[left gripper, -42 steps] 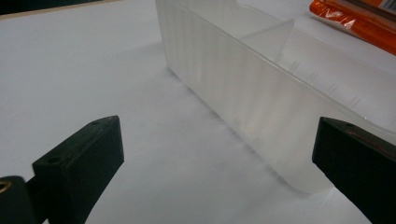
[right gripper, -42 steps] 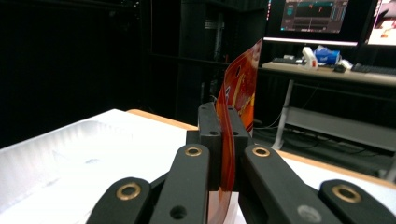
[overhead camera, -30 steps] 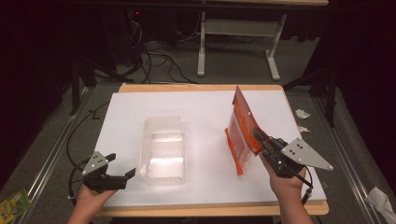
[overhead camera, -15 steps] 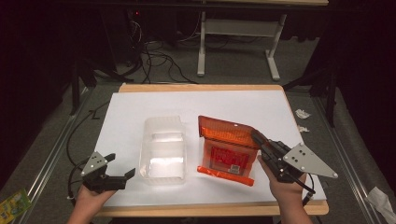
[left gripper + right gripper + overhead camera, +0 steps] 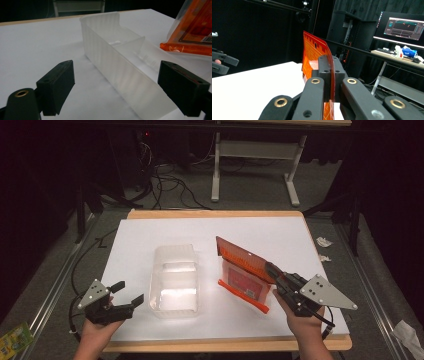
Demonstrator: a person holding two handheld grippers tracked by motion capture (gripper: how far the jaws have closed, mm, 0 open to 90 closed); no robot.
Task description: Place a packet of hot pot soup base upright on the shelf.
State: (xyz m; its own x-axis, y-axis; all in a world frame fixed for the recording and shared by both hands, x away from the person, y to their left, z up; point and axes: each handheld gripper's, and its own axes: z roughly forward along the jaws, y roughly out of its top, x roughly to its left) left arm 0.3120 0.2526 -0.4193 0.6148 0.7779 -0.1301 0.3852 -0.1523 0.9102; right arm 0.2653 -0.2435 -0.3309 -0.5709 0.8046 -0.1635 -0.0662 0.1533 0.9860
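Observation:
An orange plastic packet [image 5: 243, 276] is lifted off the white table top [image 5: 150, 235] at the right, tilted with its top edge up. My right gripper [image 5: 272, 271] is shut on its right edge; in the right gripper view the orange packet [image 5: 314, 53] stands pinched between the two black jaws. A clear plastic tray [image 5: 174, 280] with a divider lies at the table's centre. My left gripper [image 5: 127, 295] rests open near the front left edge, just left of the tray. In the left gripper view the clear tray [image 5: 122, 67] runs between the spread fingers [image 5: 56, 86], with the packet [image 5: 192, 27] beyond.
The wooden table edge [image 5: 215, 213] borders the white sheet. Cables [image 5: 165, 175] and a white desk frame [image 5: 250, 160] sit on the floor behind. Scraps of paper [image 5: 322, 242] lie off the right side. A monitor [image 5: 403, 25] glows in the right gripper view.
The packet was upright a second ago, swung flat toward the tray, and now is tilted up again further right. My right gripper moved slightly. The left gripper stayed put.

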